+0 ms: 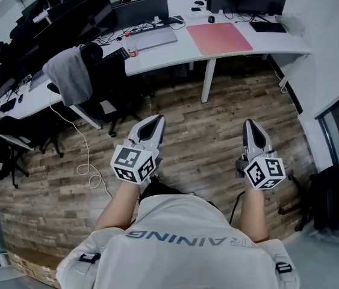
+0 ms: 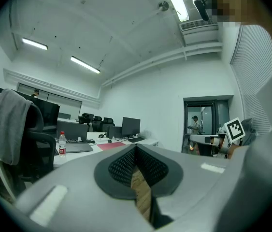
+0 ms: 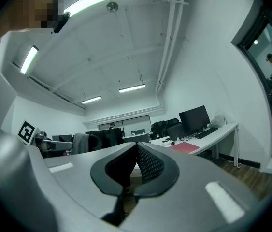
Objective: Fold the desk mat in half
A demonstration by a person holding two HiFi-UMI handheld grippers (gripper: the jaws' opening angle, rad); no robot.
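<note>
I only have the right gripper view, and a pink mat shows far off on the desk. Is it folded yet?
Observer: No. In the head view the pink desk mat lies flat and open on the white desk.
Operator: Is the left gripper holding anything?
Observer: No. The left gripper has its jaws together, nothing between them.
Operator: Anything on the floor?
Observer: A white cable loops across the wooden floor, to the left gripper's left.
</note>
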